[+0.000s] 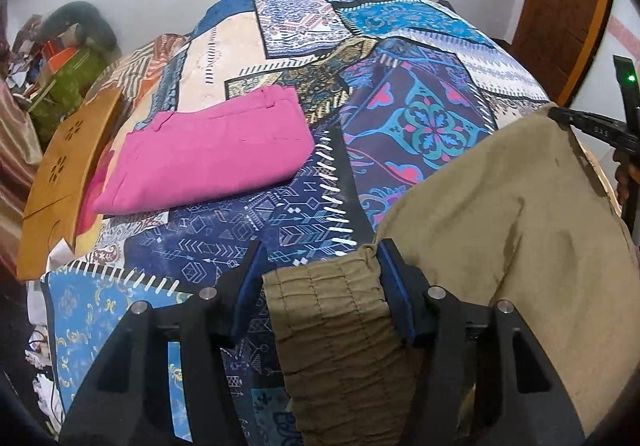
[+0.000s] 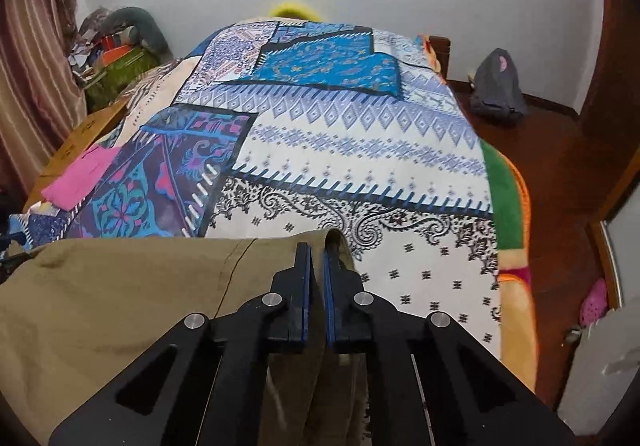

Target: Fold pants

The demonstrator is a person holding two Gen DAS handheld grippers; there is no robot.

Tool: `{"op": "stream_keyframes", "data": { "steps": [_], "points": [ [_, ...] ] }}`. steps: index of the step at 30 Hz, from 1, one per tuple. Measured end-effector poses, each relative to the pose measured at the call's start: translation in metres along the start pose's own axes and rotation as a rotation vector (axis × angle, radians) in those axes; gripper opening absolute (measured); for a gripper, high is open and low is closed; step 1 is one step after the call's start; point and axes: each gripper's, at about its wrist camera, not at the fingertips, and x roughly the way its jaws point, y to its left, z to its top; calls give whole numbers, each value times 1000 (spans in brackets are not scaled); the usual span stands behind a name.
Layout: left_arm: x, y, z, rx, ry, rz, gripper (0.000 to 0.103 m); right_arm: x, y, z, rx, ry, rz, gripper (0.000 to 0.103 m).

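Khaki pants [image 1: 500,206] hang between my two grippers above the near end of a bed. My left gripper [image 1: 320,250] has its jaws wide apart around the gathered elastic waistband [image 1: 340,326], which lies against the right finger. My right gripper [image 2: 317,246] is shut on a fold of the khaki pants [image 2: 120,306] at their right edge. In the left wrist view the right gripper [image 1: 592,130] shows at the far right, holding the cloth's corner. Folded pink pants [image 1: 208,154] lie flat on the bed's left side; they also show in the right wrist view [image 2: 76,176].
The bed carries a blue and white patchwork cover [image 2: 340,150]. A wooden panel [image 1: 60,174] stands at its left. Clutter and green fabric [image 1: 76,74] sit in the far left corner. A grey bag [image 2: 496,86] lies on the wooden floor at the right.
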Motion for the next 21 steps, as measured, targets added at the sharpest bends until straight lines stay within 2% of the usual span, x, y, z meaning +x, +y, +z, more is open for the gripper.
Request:
{"op": "stream_keyframes", "data": {
  "steps": [4,6,7,9,11,15,17,18,19,21],
  "points": [
    [-5,-2,4,25,2,24,57,6,-1,2,-19,51,-71,7],
    [-13,0,7,24,2,14,57,-6,-5,3,-10,35,-125,13],
    [-20,2,9,15,-7,7,57,-14,-7,3,-10,22,-123,14],
    [-32,6,13,7,-28,5,57,-30,-7,3,-9,-3,-77,14],
    [-53,10,19,-14,-83,9,57,-42,-3,2,-15,-10,-38,15],
    [-76,8,26,-57,-114,-94,57,-57,24,-8,-49,-1,42,16],
    [-76,-6,24,-28,-107,-114,57,-56,39,-17,-56,17,77,26],
    [-74,-14,21,-4,-99,-120,57,-53,43,-21,-60,23,83,39],
    [-72,-19,18,11,-89,-128,57,-50,49,-27,-67,26,78,48],
    [-58,-31,7,34,-39,-151,57,-37,55,-39,-88,60,72,48]
  ]
}}
